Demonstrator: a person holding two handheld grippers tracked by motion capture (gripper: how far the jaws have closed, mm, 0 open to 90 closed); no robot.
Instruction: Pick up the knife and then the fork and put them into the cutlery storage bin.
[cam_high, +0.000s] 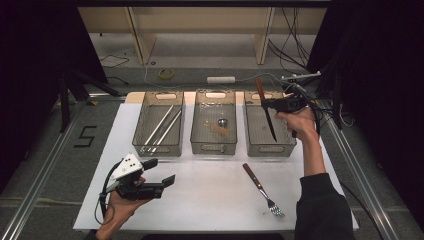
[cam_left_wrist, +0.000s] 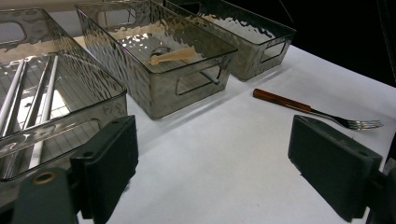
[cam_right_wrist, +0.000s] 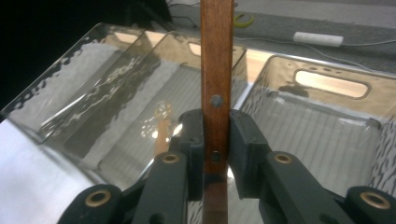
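The right gripper (cam_high: 276, 103) clamps the wooden handle of a stiff, light knife (cam_right_wrist: 216, 88) whose slick blade hangs below it over the right-hand bin (cam_high: 287, 148), while the left gripper (cam_high: 161, 174) waits wide open and empty.

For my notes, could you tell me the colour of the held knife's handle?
Reddish-brown wood with metal rivets, clearest in the right gripper view: knife handle.

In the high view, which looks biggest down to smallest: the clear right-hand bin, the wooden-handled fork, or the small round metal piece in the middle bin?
1. Clear plastic right-hand bin
2. Wooden-handled metal fork
3. Small round metal piece
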